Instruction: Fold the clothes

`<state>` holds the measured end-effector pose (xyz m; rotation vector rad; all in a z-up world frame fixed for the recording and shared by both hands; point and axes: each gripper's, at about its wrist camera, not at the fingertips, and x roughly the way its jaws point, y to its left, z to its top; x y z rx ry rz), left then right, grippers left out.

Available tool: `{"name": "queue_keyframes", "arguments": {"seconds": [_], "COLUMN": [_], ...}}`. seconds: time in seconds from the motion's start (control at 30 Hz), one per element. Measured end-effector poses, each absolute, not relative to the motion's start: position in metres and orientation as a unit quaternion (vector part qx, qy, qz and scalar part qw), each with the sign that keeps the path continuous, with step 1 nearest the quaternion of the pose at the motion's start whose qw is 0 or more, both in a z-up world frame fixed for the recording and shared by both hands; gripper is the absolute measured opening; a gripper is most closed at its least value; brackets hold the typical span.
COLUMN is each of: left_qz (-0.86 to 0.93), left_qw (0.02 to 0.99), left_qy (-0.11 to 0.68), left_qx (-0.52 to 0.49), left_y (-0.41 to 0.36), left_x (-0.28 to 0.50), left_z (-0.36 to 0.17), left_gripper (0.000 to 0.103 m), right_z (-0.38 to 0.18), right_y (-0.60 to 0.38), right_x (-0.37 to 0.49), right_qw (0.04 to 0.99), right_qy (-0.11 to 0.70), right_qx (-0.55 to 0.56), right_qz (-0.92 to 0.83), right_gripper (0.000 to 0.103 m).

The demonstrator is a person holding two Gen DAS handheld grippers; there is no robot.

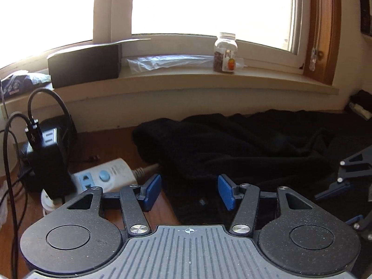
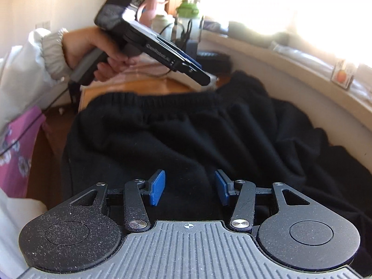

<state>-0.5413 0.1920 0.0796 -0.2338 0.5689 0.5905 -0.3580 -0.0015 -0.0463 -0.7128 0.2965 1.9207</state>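
Note:
A black knit garment (image 1: 244, 148) lies rumpled on the wooden table under the window sill; in the right wrist view its ribbed elastic band (image 2: 153, 100) runs across the far side. My left gripper (image 1: 189, 191) is open just above the garment's near left edge, nothing between its blue pads. My right gripper (image 2: 189, 189) is open too, hovering low over the black garment (image 2: 186, 139). In the right wrist view the left gripper (image 2: 200, 75) is held by a hand (image 2: 93, 48) in a white sleeve, pointing down at the garment's far edge. The right gripper's linkage (image 1: 348, 174) shows at the right.
A white power strip (image 1: 104, 176) with a black charger (image 1: 46, 160) and cables sits left of the garment. On the sill stand a dark box (image 1: 83, 65), a plastic bag and a jar (image 1: 225, 53). A pink patterned cloth (image 2: 16, 153) hangs at the left.

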Motion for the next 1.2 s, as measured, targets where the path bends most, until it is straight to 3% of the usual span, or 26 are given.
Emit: {"name": "queue_keyframes", "arguments": {"seconds": [0.23, 0.33, 0.4, 0.7, 0.93, 1.1, 1.2], "left_qz": [0.250, 0.234, 0.241, 0.230, 0.255, 0.274, 0.296], "left_qw": [0.919, 0.922, 0.912, 0.904, 0.907, 0.908, 0.896], "left_qy": [0.271, 0.269, 0.292, 0.318, 0.285, 0.259, 0.283], "left_qx": [-0.140, -0.151, -0.156, -0.169, -0.178, -0.185, -0.170], "left_y": [0.176, 0.170, 0.178, 0.191, 0.206, 0.216, 0.224], "left_x": [-0.549, -0.552, -0.551, -0.573, -0.565, -0.559, -0.547], "left_z": [0.071, 0.067, 0.060, 0.051, 0.061, 0.068, 0.060], "left_gripper": [0.059, 0.056, 0.050, 0.050, 0.056, 0.054, 0.050], "right_z": [-0.031, -0.028, -0.027, -0.026, -0.041, -0.043, -0.044], "right_y": [-0.013, -0.012, -0.010, -0.010, -0.001, -0.002, -0.007], "right_x": [-0.377, -0.400, -0.416, -0.480, -0.500, -0.506, -0.510], "right_qw": [0.510, 0.494, 0.481, 0.447, 0.455, 0.457, 0.453], "right_qy": [0.115, 0.115, 0.118, 0.069, 0.032, 0.016, 0.007], "right_qx": [-0.282, -0.287, -0.293, -0.325, -0.347, -0.355, -0.361], "right_qz": [0.804, 0.813, 0.818, 0.831, 0.820, 0.815, 0.815], "right_gripper": [0.047, 0.038, 0.038, 0.038, 0.041, 0.041, 0.041]}}
